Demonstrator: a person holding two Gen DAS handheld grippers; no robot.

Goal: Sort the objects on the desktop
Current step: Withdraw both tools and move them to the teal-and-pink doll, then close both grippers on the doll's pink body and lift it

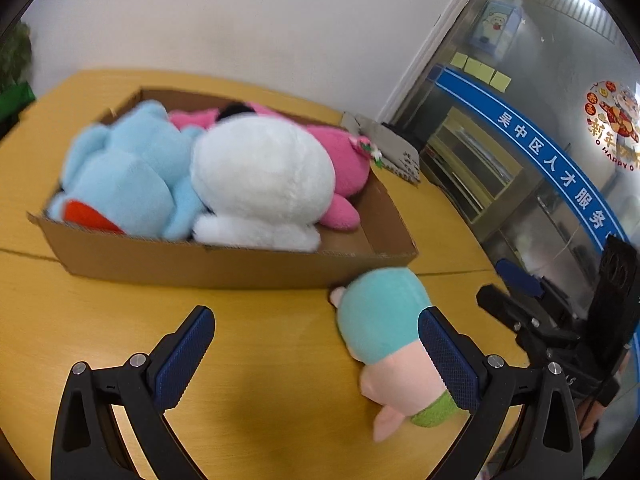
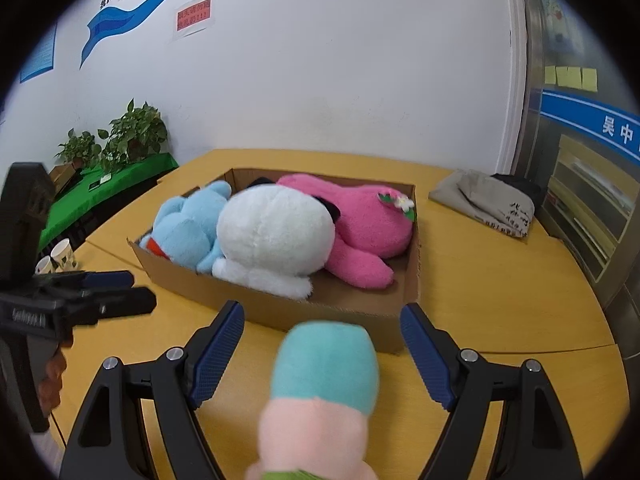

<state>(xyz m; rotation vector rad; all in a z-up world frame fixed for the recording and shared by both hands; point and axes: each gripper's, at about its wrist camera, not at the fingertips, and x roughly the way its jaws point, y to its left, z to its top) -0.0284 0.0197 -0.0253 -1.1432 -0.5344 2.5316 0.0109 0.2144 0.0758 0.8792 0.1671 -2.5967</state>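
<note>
Cardboard box [image 2: 320, 312] w/ 3 plush toys [image 2: 276, 236] inside.

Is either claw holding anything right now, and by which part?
Nothing is held. Both claws are open: the right claw straddles the small teal-and-pink plush toy without closing on it, and the left claw hangs over bare table beside it.

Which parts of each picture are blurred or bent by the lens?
Left wrist view: the plush toys in the box are smeared, and the table edge bows from the fisheye. Right wrist view: the teal toy between the right gripper fingers is soft, and the wall curves.
</note>
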